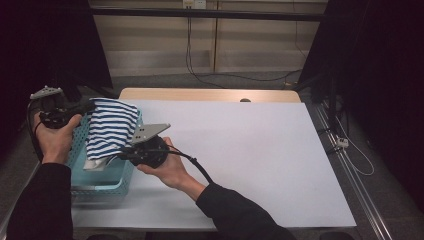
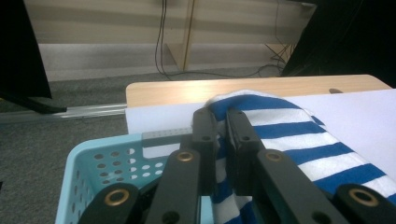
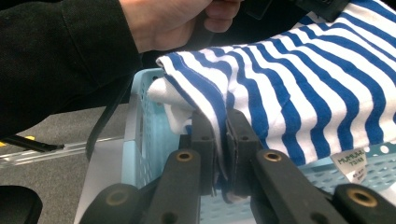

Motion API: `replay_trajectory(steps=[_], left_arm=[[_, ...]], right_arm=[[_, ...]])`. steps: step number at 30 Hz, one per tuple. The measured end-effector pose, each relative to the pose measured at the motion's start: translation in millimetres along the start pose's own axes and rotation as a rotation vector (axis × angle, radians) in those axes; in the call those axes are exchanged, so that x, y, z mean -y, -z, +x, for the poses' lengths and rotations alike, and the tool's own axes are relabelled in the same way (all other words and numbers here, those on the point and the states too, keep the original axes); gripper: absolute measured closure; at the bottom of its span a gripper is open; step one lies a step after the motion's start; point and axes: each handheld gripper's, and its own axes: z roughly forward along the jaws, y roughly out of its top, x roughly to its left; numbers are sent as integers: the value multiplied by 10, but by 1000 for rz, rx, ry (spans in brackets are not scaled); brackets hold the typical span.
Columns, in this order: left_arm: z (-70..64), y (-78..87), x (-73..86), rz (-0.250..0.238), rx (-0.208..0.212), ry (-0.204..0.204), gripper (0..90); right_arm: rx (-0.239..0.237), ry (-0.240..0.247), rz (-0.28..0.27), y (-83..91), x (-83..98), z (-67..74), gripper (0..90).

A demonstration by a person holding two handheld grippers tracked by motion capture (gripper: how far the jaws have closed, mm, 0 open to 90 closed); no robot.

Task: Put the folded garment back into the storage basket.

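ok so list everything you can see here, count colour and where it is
striped cloth: one, blue and white, held above the basket, a white label at one edge
basket: one, light blue with holed walls, at the table's near left edge
table: one, white sheet on top, a wooden strip along the far edge
cables: a few, black, on the grey floor beyond the table
left tongs: one, black, shut on the cloth's far edge
right tongs: one, black, shut on the cloth's near edge
sleeves: two, black, entering from the bottom of the high view
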Motion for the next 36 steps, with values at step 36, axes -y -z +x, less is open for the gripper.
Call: replay_trajectory(steps=[36], left_arm=[[299,-95,202,113,-44,-12,838]], right_arm=[[-34,-26,54,-472,137,33,844]])
